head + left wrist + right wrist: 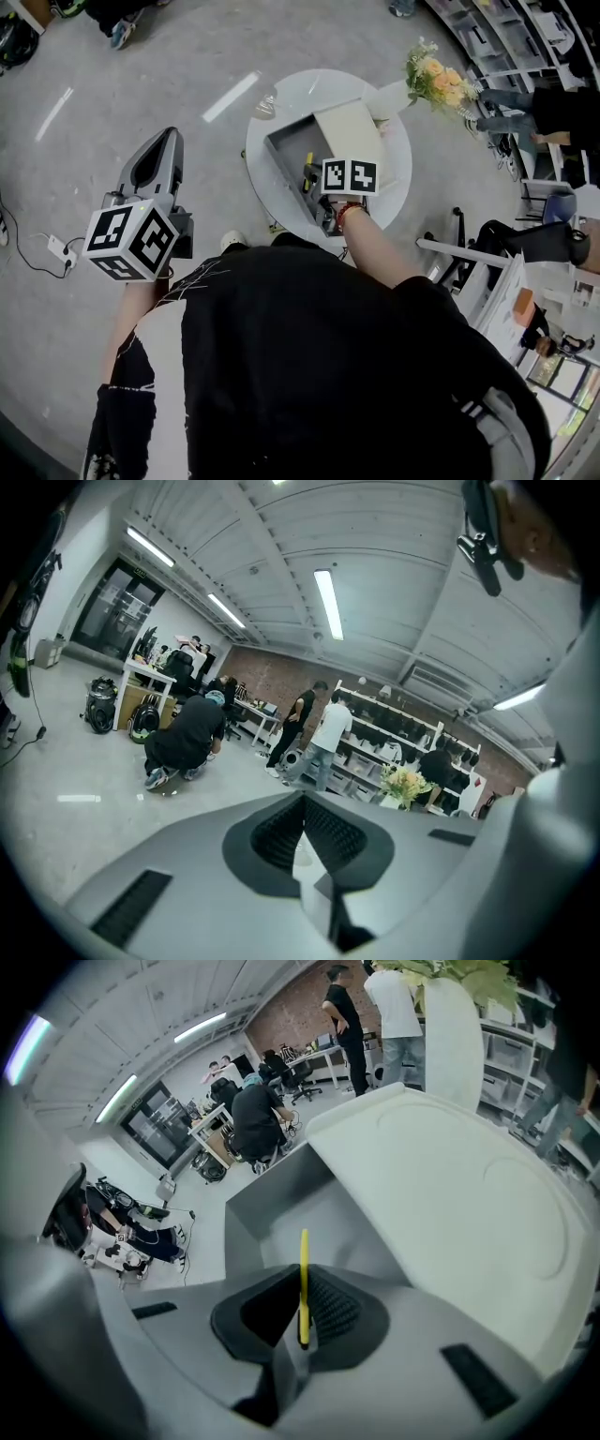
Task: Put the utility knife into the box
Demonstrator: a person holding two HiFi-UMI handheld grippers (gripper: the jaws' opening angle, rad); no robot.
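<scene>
Starting on your left: one left gripper (165,141), held out over bare floor well away from the table. Its jaws are pressed together with nothing in them, and its own camera just looks out across the room.

Middle of the scene is one round white table (386,187). There's one gray box (281,150) on it, with its pale lid (352,127) flipped open toward the far side.

Your right gripper (312,178) is down at the box, and its jaws are pinching the single yellow knife (303,1279) edge-on. The knife pokes out past the jaw tips over the open inside of the box. Can't tell if it's touching the bottom.

On the far right of the table sits one white vase with one bunch of yellow flowers (433,77).

So that's two grippers, one knife, one box, one lid, one table and one vase.

The floor is shiny gray, with a power strip (56,248) and its cable lying at the left. The room is a workshop with a brick back wall, shelving along the right and strip lights overhead. Several people are standing or crouching in the background.
</scene>
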